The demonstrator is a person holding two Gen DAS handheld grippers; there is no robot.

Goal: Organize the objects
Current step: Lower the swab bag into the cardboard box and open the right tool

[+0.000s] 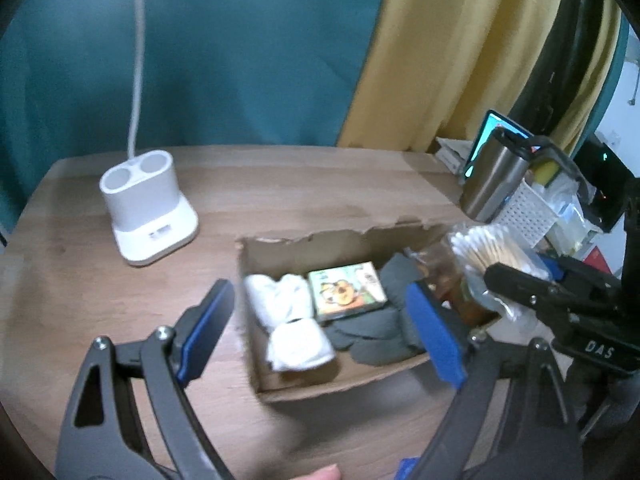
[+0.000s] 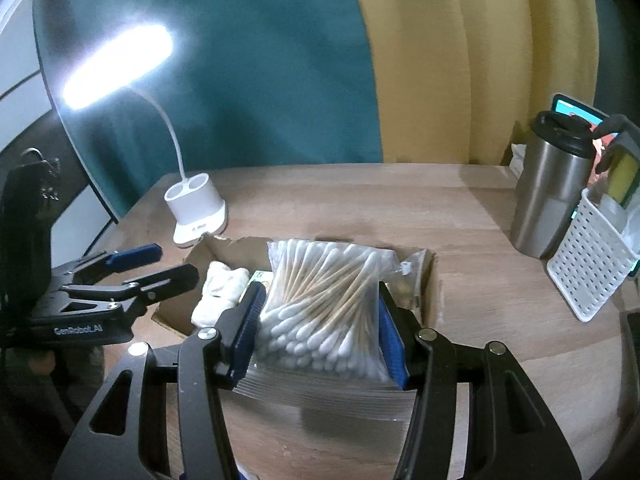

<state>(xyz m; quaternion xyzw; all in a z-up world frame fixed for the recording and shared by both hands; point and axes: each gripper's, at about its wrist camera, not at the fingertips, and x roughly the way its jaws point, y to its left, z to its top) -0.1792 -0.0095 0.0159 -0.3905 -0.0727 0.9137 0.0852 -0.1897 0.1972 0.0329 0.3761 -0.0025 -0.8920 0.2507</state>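
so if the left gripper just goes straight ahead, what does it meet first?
Likely the cardboard box, its near wall or the white socks inside. The left gripper is open, aimed there; depth is unclear.

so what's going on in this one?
A person with two handheld grippers is sorting small items into a cardboard box on a wooden table. The right gripper is clamped on a clear bag of cotton swabs, holding it over the box's right end. The left gripper is open and empty, hovering at the box's near side. Already in the box: white socks, a small illustrated card pack and dark grey socks.
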